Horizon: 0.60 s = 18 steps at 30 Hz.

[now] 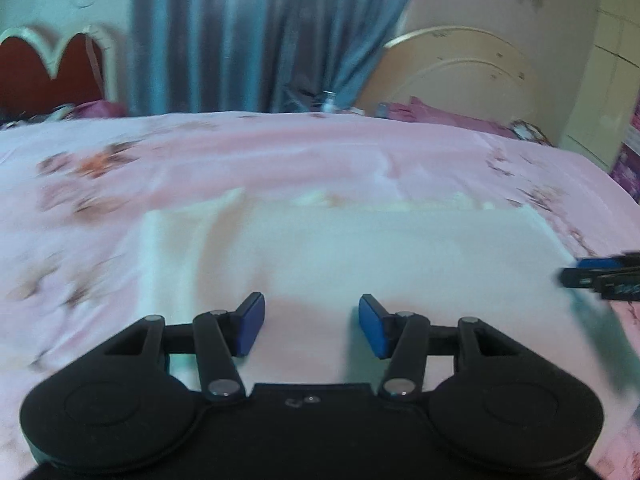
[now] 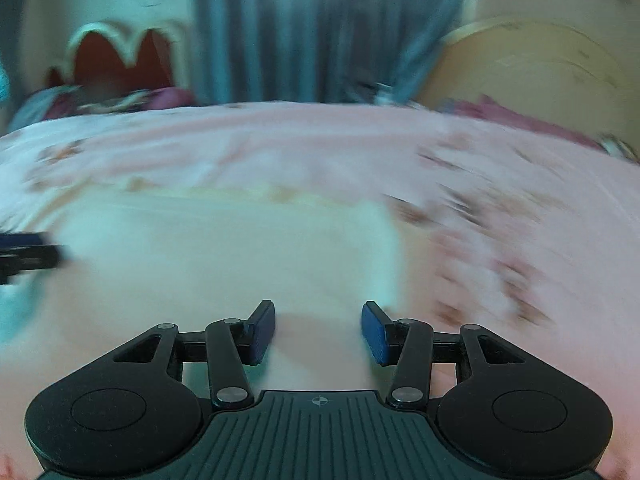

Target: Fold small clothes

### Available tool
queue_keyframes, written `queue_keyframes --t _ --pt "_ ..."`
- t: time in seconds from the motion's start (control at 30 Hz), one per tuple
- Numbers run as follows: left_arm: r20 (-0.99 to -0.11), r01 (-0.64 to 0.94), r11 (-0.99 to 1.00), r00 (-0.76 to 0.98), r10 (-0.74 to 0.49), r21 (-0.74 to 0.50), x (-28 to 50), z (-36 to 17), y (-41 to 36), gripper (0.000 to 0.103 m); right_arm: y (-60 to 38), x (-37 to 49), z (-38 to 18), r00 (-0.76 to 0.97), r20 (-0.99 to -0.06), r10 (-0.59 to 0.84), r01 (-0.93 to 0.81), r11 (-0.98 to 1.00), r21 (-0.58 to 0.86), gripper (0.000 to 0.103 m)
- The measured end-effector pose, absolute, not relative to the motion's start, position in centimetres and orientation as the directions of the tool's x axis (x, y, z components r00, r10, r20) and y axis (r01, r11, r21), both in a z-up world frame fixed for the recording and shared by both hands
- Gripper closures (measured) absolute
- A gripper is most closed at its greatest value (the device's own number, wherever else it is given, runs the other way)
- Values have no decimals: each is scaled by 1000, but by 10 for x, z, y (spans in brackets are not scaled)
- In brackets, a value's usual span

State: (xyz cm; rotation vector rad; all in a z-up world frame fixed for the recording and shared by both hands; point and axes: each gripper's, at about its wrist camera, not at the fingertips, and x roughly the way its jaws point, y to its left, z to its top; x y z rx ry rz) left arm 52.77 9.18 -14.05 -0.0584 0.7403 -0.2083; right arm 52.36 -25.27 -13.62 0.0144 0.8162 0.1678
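Note:
A pale cream garment [image 1: 340, 252] lies flat on the pink flowered bedsheet [image 1: 240, 152], folded into a wide rectangle with a straight far edge. My left gripper [image 1: 311, 326] hovers over its near part, open, with nothing between the blue pads. In the right wrist view the same garment [image 2: 224, 248] spreads left of centre. My right gripper [image 2: 318, 332] is above its near right part, also open and empty. Each gripper shows at the other view's edge: the right one [image 1: 600, 274] and the left one [image 2: 28, 256]. Both views are blurred.
Grey-blue curtains [image 1: 256, 36] hang behind the bed. A red headboard [image 1: 52, 68] stands far left and a beige arched headboard [image 1: 456, 68] far right. Magenta bedding [image 1: 440, 114] lies along the far edge. The sheet [image 2: 520, 208] runs bare right of the garment.

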Motion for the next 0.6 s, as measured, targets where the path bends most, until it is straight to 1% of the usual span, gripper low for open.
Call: queue_keyframes --t 0.07,0.1,0.17,0.23,0.3,0.4,0.5,0.6 --pt "-660 152 975 718 -221 -162 524 -138 101 52 -265 523 -137 639 -745 192 -136 981 136 56" --pt "-660 142 977 720 -214 -162 522 -134 99 52 -265 522 -133 643 -743 185 -123 983 138 56" --pt "-645 140 977 735 -210 -158 516 -127 88 50 -251 513 -118 688 -706 168 -128 986 110 56" --pt "-639 173 973 734 -230 -151 511 -124 72 50 -234 500 -108 697 -678 231 -190 972 136 56" --pt "-649 206 969 720 -245 -138 504 -125 55 50 -208 491 -107 678 -686 264 -260 959 113 56" --pt "-669 223 967 701 -245 -120 500 -131 40 49 -182 484 -116 643 -705 300 -314 942 114 56" --pt "-682 217 971 695 -229 -104 499 -136 36 48 -172 485 -127 629 -726 278 -312 946 92 56" --pt "-685 216 971 693 -225 -101 497 -136 36 48 -176 486 -126 625 -731 274 -300 949 99 56"
